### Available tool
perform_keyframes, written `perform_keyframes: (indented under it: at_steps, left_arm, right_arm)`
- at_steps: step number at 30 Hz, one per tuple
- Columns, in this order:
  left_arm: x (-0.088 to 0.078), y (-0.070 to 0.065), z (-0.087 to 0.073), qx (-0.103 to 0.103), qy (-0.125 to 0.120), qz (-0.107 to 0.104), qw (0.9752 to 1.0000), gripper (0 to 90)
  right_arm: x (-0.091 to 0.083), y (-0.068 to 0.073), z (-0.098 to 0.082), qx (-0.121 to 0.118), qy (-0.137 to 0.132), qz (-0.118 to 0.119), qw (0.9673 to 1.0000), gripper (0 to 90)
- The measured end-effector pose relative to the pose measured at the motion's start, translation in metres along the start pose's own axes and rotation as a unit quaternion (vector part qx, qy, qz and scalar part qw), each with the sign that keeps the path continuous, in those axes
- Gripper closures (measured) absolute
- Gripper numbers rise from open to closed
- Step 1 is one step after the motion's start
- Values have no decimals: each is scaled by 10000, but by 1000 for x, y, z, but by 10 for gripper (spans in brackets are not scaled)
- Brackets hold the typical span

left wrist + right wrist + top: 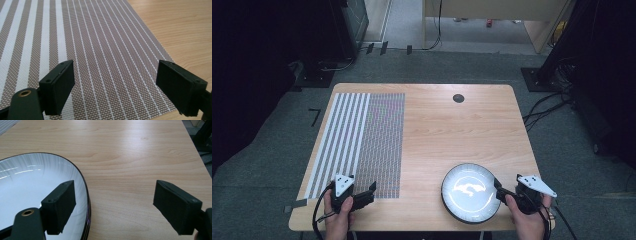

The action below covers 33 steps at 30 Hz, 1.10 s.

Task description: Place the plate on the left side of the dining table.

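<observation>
Nothing is grasped yet: the left gripper, jaws released, hovers over the placemat, while the right gripper, jaws spread, straddles the plate rim at its 3 o'clock.

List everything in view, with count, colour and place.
table: one, light wood, centre of the high view.
mat: one, brown with white stripes, left part of the table.
plate: one, white with a dark rim, near right part of the table.
grommet: one, dark, round, far edge of the table.
floor: grey carpet around the table, cables at the right.
left hand-held gripper: one, black, open, over the mat's near edge.
right hand-held gripper: one, black, open, at the plate's right rim.
hands: two, at the table's near edge.
</observation>
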<state>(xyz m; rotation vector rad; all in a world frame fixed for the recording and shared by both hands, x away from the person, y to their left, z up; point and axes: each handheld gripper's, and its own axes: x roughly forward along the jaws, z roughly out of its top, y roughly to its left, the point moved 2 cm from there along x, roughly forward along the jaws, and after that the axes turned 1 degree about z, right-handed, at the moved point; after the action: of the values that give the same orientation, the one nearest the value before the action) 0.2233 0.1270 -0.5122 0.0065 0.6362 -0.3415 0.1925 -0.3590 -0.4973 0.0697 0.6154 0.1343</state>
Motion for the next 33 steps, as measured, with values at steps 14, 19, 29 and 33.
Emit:
perform_keyframes:
  at_steps: [14, 19, 29, 33]
  left_arm:
    - [5, -21, 0, 95, -22, -168, 9998, 153]
    - [5, -31, 2, 150, -58, -228, 9996, 154]
    - [7, -59, 6, 267, -106, -479, 9984, 154]
    - [9, -72, 8, 368, -107, -593, 9975, 154]
  right_arm:
    - [-1, 5, 0, -37, 5, 96, 9999, 175]
    - [-1, 8, 1, -12, -21, 134, 9999, 175]
    - [-5, 11, -1, 1, -30, 142, 9999, 182]
    - [-4, 12, -1, 24, -17, 119, 9999, 192]
